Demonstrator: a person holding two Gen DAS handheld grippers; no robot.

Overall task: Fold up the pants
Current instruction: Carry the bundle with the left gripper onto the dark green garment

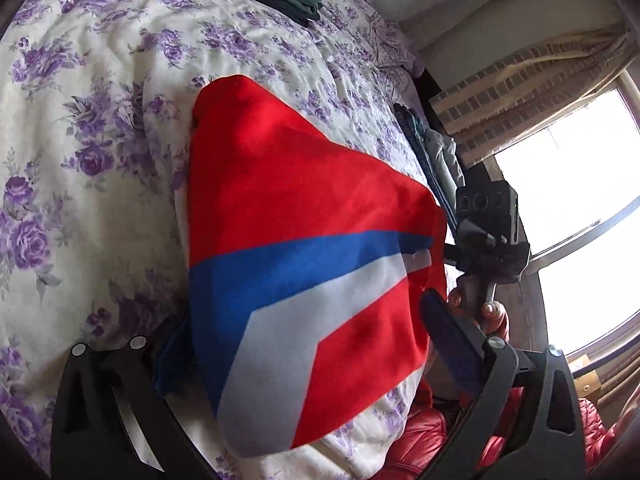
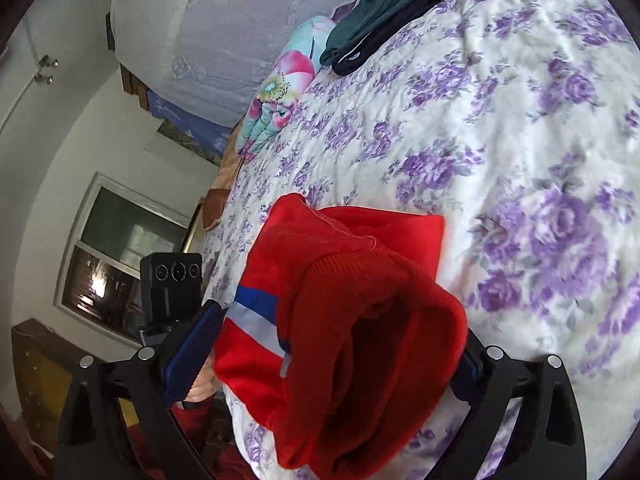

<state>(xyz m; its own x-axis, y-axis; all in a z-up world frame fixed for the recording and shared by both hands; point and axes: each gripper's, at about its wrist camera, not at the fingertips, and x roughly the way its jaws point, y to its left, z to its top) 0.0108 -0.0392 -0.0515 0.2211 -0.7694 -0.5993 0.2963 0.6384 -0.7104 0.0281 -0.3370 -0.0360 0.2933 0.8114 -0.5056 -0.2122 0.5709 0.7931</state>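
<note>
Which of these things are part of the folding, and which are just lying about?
In the job: red pants, left gripper, right gripper.

Lying about: dark clothes, flowered pillow, hanging clothes, flowered bedspread underneath.

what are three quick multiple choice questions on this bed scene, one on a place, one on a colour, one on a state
1. Where is the dark green folded clothing?
A. at the far end of the bed, beyond the red pants
B. under the red pants
C. on the windowsill

2. Which stripes cross the red pants?
A. yellow and black
B. blue and white
C. green and purple

3. How do the red pants sit at the right gripper?
A. nowhere near it
B. bunched up between its fingers
C. spread flat with no fold

Key: 1 A, it lies on the floral bedspread far past the pants. 2 B, a blue band runs beside a white one. 3 B, thick red cloth fills the gap between the blue pads.
</note>
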